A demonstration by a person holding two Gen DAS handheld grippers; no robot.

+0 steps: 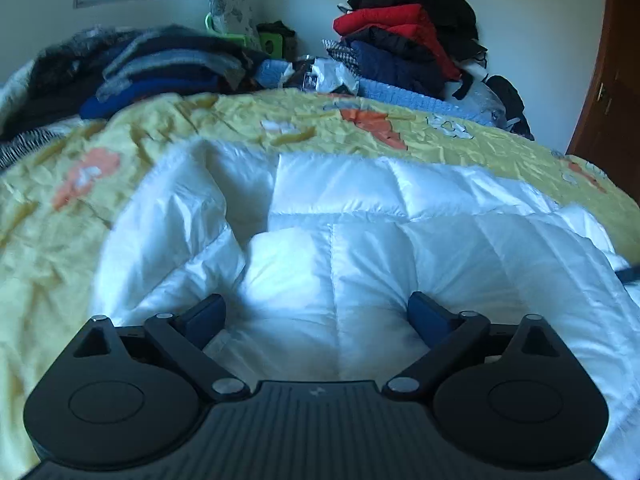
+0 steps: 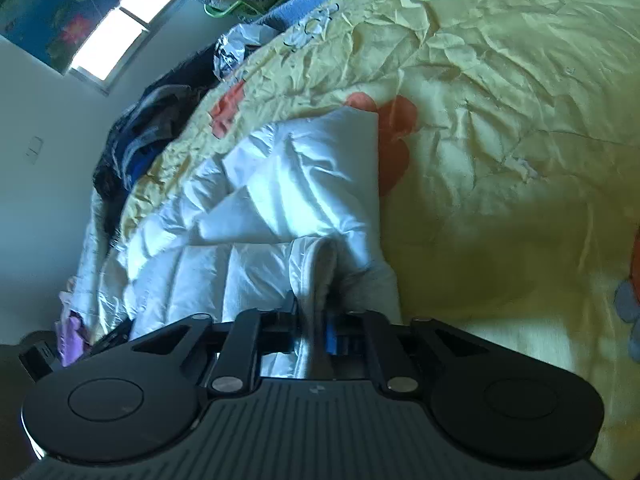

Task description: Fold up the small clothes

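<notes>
The white quilted jacket [image 1: 360,240] lay puffed and rumpled on the yellow flowered bedspread [image 1: 60,240], well short of the heaped clothes [image 1: 160,68] at the far side; the left tongs [image 1: 316,316] stood wide open, a swell of padding rising between the fingers but unpinched; the right tongs [image 2: 318,320] were nearly closed around a thick hem edge [image 2: 320,272], seemingly gripping it, though loosely; to fold well, I judged both edges should be taken firmly, lifted together and laid flat, since slippery padding might spring back.
</notes>
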